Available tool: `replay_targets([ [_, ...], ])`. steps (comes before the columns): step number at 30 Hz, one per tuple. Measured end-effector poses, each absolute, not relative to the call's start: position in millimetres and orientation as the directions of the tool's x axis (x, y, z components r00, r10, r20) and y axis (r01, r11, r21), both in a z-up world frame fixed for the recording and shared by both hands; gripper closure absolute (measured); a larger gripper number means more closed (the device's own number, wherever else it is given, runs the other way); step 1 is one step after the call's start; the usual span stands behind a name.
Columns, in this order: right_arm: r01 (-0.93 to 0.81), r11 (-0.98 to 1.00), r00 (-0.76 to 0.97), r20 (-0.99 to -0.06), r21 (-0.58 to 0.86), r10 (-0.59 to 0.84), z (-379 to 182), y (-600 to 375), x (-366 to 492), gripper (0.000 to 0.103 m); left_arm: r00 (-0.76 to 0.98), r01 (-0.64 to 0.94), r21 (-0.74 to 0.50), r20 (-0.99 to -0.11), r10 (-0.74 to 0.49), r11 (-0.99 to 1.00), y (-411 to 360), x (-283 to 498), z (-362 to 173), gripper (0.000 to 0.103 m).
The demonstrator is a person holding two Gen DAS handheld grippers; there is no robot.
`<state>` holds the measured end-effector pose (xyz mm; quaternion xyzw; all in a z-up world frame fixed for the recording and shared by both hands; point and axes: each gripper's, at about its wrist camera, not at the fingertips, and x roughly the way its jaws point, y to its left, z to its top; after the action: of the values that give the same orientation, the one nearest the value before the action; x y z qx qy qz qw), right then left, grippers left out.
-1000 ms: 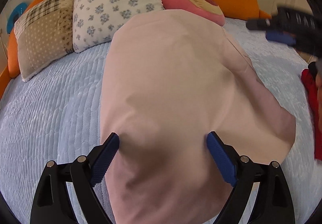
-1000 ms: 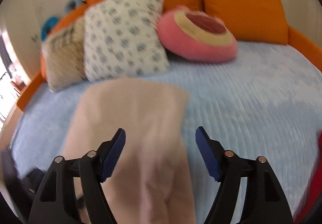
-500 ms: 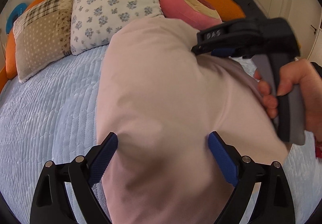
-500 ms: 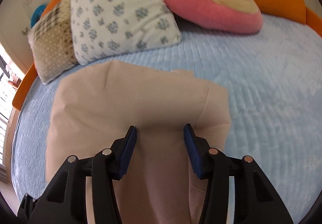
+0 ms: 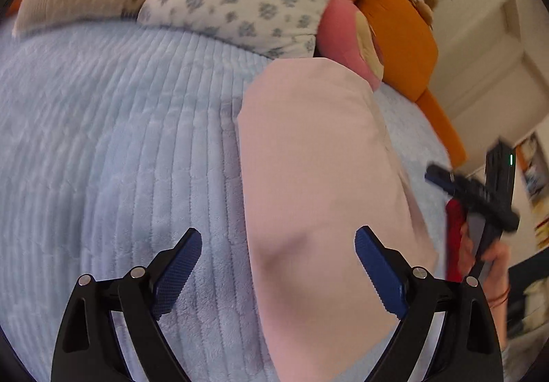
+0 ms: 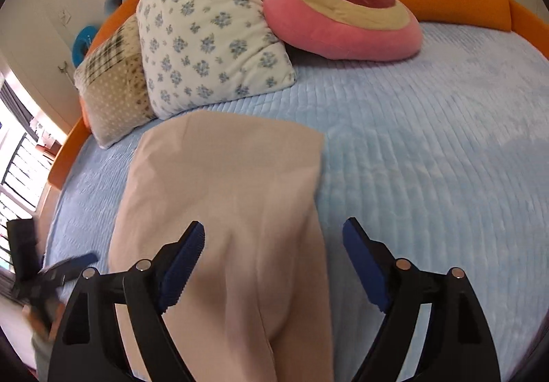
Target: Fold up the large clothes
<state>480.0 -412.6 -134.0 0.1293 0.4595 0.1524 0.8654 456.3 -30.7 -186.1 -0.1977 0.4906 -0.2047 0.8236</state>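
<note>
Pink garment (image 6: pixel 226 197) (blue-ribbed bedspread (image 6: pixel 429 148)).

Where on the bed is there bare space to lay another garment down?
The blanket is bare right of the beige garment, from the pink cushion down to the near edge. A narrower bare strip lies left of the garment, below the pillows. The headboard end is crowded.

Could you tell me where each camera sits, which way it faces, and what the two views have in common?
Left wrist: rides the left gripper, looking down along its open fingers at the pink garment on the blue bedspread; the right gripper and a hand show at right.
Right wrist: rides the right gripper, jaws opening over the garment, facing the floral pillow; the left gripper shows blurred at left.
Shared: garment, bedspread, floral pillow, round pink cushion.
</note>
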Motion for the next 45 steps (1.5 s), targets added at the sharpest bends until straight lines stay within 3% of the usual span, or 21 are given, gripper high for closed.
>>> replay_targets([
  [3,-0.156,0.911,0.509,-0.759,0.382,0.406,-133.6,-426.6,460.6,0.021,0.388,0.127,-0.642,-0.669,-0.633,0.756,-31.7,468.1,-207.4,0.011],
  [7,-0.169,0.874,0.474,-0.739,0.456,0.478,-136.9,-442.5,439.0,0.021,0.345,0.087,-0.687,-0.659,-0.669,0.721,-47.2,479.6,-241.6,0.011],
  [10,-0.171,0.818,0.45,-0.695,0.549,0.56,-144.3,-462.1,425.2,0.021,0.333,0.049,-0.799,-0.552,-0.764,0.599,-49.7,483.7,-262.4,0.011],
  [13,-0.136,0.76,0.411,-0.662,0.635,0.626,-160.7,-483.0,424.3,0.02,0.34,0.074,-0.824,-0.508,-0.791,0.561,-63.7,487.6,-263.4,0.008],
  [17,-0.125,0.645,0.33,-0.582,0.754,0.744,-186.0,-497.5,424.7,0.019,0.317,0.092,-0.775,-0.573,-0.756,0.626,-87.9,495.9,-258.6,0.004],
  [19,-0.125,0.599,0.301,-0.545,0.791,0.782,-197.4,-497.8,426.0,0.01,0.307,0.075,-0.786,-0.567,-0.765,0.613,-88.8,499.7,-260.1,0.004],
  [22,-0.077,0.538,0.276,-0.501,0.839,0.821,-216.1,-497.4,435.3,0.008,0.313,0.078,-0.775,-0.578,-0.753,0.627,-94.2,502.3,-259.6,0.003],
  [32,-0.017,0.472,0.225,-0.456,0.882,0.861,-237.9,-452.6,475.6,0.004,0.325,0.101,-0.761,-0.584,-0.744,0.641,-90.5,485.0,-263.2,0.003],
  [39,-0.03,0.557,0.178,-0.543,0.83,0.82,-238.6,-404.5,499.1,0.003,0.32,0.102,-0.754,-0.592,-0.739,0.648,-91.6,483.1,-263.7,0.002],
  [42,-0.023,0.644,0.191,-0.629,0.765,0.754,-236.7,-391.1,498.1,0.003,0.322,0.104,-0.743,-0.604,-0.729,0.662,-96.3,487.0,-262.1,0.002],
  [45,-0.062,0.656,0.194,-0.635,0.752,0.747,-233.3,-381.8,491.7,0.005,0.338,0.107,-0.729,-0.613,-0.714,0.676,-100.3,486.0,-260.5,0.003],
])
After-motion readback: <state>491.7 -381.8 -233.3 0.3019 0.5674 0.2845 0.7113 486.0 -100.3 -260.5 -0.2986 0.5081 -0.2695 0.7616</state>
